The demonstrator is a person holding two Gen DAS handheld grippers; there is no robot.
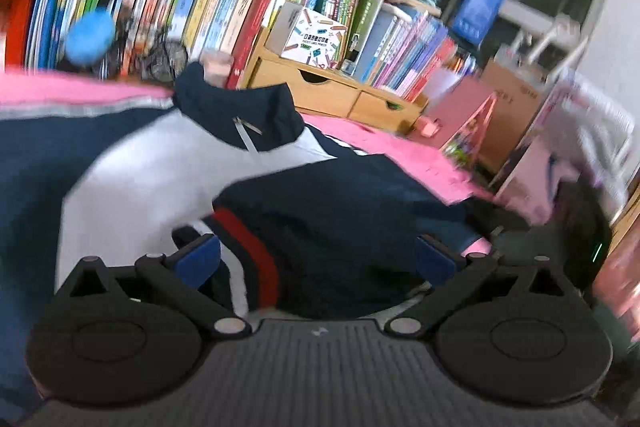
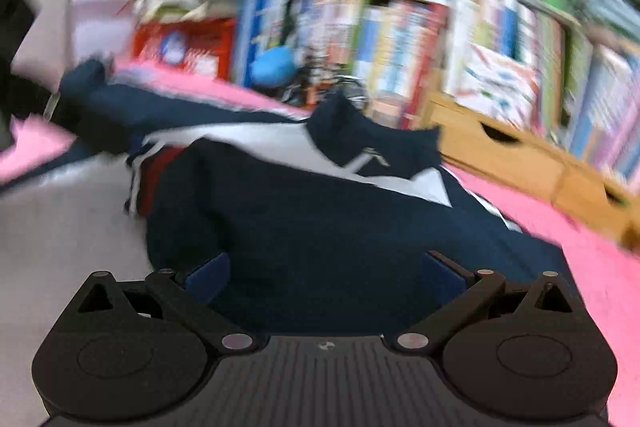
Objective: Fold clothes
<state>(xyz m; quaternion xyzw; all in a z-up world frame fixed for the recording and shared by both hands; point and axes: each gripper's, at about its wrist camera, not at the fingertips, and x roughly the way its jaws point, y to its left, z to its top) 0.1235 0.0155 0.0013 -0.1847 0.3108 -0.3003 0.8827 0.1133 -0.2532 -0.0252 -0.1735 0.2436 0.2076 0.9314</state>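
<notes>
Navy-and-white zip-up jacket (image 1: 152, 187) with a red sleeve stripe lies spread on the pink tabletop (image 1: 360, 135), collar toward the bookshelf, one sleeve folded across its front. We've got our left gripper (image 1: 316, 259) right over that sleeve, blue pads (image 1: 200, 259) spread wide, gripping nothing. Our right gripper (image 2: 326, 277) hangs above the navy body, fingers also released and clear of the cloth. Behind stand rows of colourful books (image 1: 224, 3) over small wooden drawers (image 1: 332, 91), blurred.

Both grippers (image 1: 316, 255) (image 2: 326, 277): black linkage arms, blue pads, silver pivots.
</notes>
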